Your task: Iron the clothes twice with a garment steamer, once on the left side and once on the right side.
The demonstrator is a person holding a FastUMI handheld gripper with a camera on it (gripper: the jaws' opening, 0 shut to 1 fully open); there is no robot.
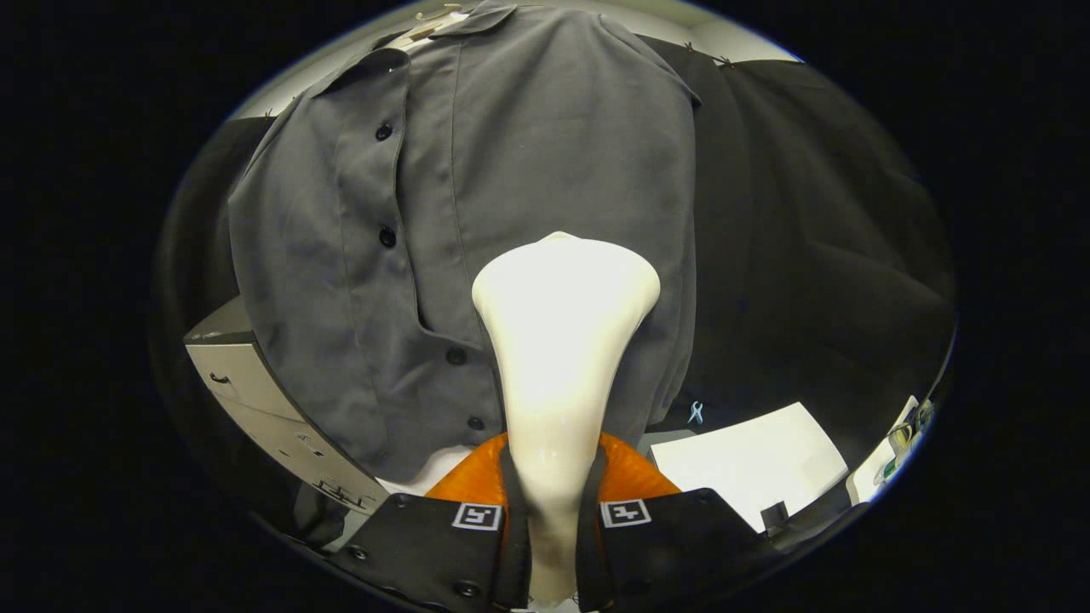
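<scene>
- Nearest to me, my hand-held gripper [553, 519] has its two fingers pressed in on the narrow neck of the garment steamer [562, 340], one on each side, so the steamer is pinched between them with no gap that I can see.
- Each finger carries a small square black-and-white marker on its top face, and ribbed padding shows where the fingers meet the steamer's neck.
- My steamer is smooth, glossy and cream-white; it rises slim from between the fingers and flares into a broad, rounded head just ahead of them.
- That head sits against, or just in front of, the lower middle of the grey shirt [477, 170]; I cannot tell whether it touches the cloth.
- My shirt hangs upright on a pale hanger [434, 21]; it is matte woven fabric with a collar, a vertical placket and dark round buttons [387, 237] running down beside the steamer's head.
- Black cloth [817, 238] hangs in loose folds behind and beside the shirt.
- Below the shirt's hem lies a flat white surface [749, 464].
- A grey cabinet [255, 383] with drawer handles stands on the shirt's other side, partly hidden by it.
</scene>
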